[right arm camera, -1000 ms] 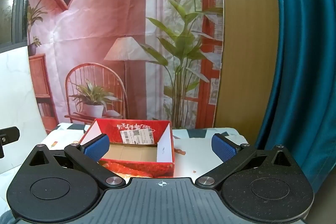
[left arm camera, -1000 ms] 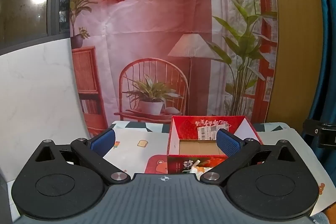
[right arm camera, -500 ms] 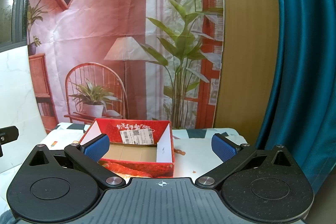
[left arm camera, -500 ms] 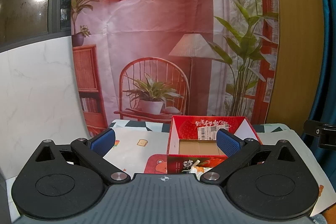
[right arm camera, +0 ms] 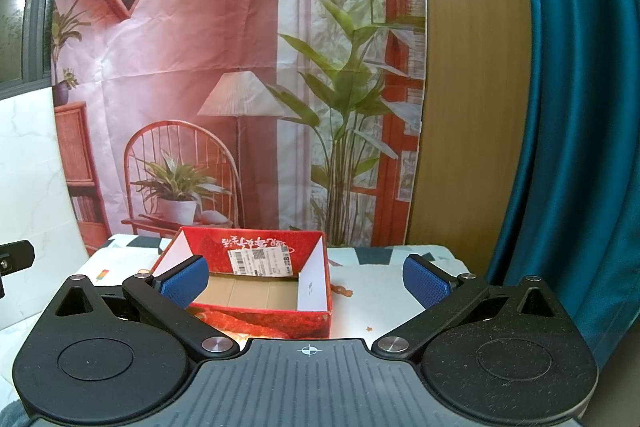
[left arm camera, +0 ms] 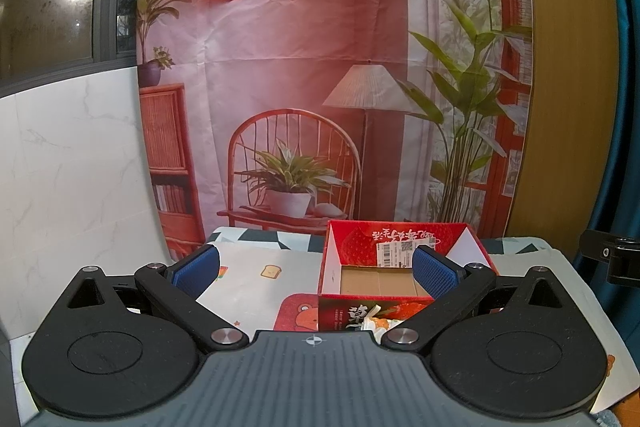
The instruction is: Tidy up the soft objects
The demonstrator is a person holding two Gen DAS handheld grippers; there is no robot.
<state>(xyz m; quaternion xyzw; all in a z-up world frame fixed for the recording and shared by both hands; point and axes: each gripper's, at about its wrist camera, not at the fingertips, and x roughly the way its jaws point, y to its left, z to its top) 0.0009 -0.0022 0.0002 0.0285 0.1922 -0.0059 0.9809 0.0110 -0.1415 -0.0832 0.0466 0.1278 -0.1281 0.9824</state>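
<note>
- A printed fabric backdrop of a reddish room with a wicker chair, lamp and plants (left arm camera: 304,75) hangs behind a worktop covered by a pale cloth with small cartoon prints (left arm camera: 248,277).
- The left claw (left arm camera: 316,269) hovers low over the cloth, its blue pads spread wide with nothing between them.
- The open red cardboard box with a white shipping label (right arm camera: 256,313) stands mid-worktop; its brown floor looks bare.
- The right claw (right arm camera: 306,281) is likewise spread and empty.
- No soft objects are plainly in view, so sorting seems not yet begun.
</note>
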